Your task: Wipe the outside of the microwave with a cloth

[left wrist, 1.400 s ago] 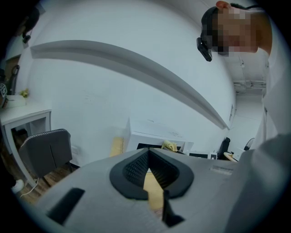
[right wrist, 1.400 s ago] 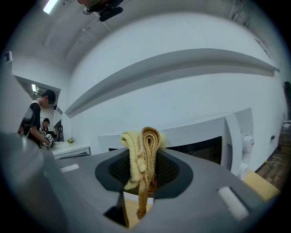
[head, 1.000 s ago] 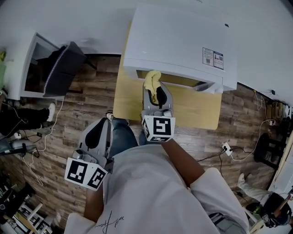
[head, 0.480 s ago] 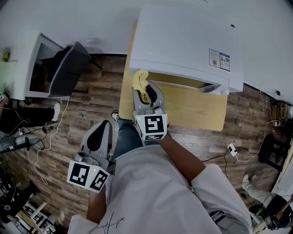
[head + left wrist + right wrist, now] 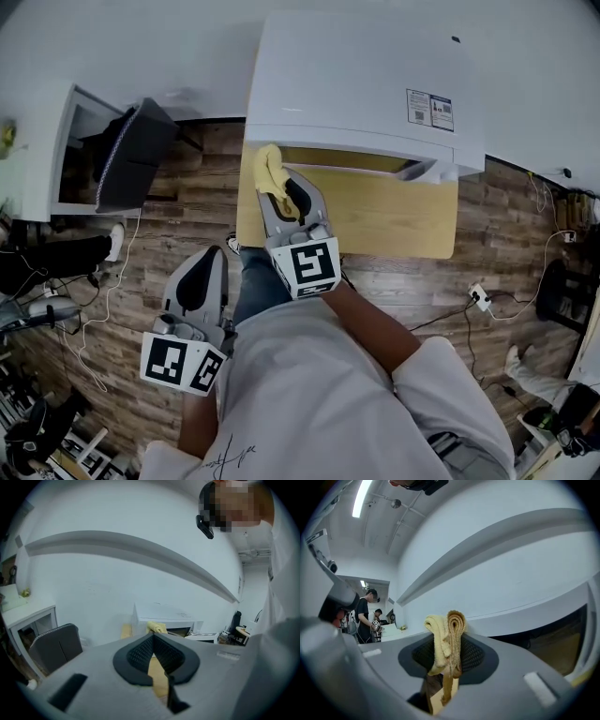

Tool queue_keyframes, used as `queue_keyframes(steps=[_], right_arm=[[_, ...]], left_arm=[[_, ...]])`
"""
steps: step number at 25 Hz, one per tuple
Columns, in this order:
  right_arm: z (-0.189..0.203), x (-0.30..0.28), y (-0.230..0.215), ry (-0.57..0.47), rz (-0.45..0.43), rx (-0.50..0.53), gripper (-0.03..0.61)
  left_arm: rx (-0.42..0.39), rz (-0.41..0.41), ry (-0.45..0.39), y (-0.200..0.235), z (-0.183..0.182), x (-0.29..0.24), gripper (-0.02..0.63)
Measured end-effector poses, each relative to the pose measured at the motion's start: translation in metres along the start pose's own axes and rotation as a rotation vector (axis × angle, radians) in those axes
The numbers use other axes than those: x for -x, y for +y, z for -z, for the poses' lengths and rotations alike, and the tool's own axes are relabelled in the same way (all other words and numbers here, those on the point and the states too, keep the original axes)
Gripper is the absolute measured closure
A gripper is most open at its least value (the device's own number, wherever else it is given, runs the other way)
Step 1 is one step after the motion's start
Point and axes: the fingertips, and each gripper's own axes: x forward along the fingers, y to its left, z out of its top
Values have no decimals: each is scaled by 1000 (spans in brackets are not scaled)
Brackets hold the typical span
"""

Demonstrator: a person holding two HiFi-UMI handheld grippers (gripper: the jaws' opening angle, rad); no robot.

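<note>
Right gripper [image 5: 281, 187], clamped on cloth [image 5: 266, 171], has slid toward 9 o'clock along microwave [image 5: 356, 84] front: wipe pass progressing. Left gripper [image 5: 202, 272] pinched together, empty.

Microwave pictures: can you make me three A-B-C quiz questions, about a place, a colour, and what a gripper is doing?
1. Where is the cloth? A. On the floor. B. At the microwave's front. C. Inside a drawer.
2. What colour is the cloth? A. Blue. B. Red. C. Yellow.
3. What is the left gripper doing? A. Shut, holding nothing. B. Holding the cloth. C. Holding a cup.
Answers: B, the right gripper holds it at the microwave's front edge; C, it shows yellow in every view; A, its jaws meet with nothing between them.
</note>
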Motion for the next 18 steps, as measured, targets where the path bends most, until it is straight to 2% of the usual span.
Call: queue_keyframes(steps=[5, 12, 18], right_arm=[[-4, 44, -48, -5, 103, 14, 459], [-6, 122, -142, -7, 342, 23, 459], [-5, 189, -222, -15, 563, 38, 458]], left_arm=[[18, 66, 9, -24, 9, -13, 623], [6, 141, 14, -59, 15, -32, 623], [-14, 165, 28, -77, 18, -37, 623]])
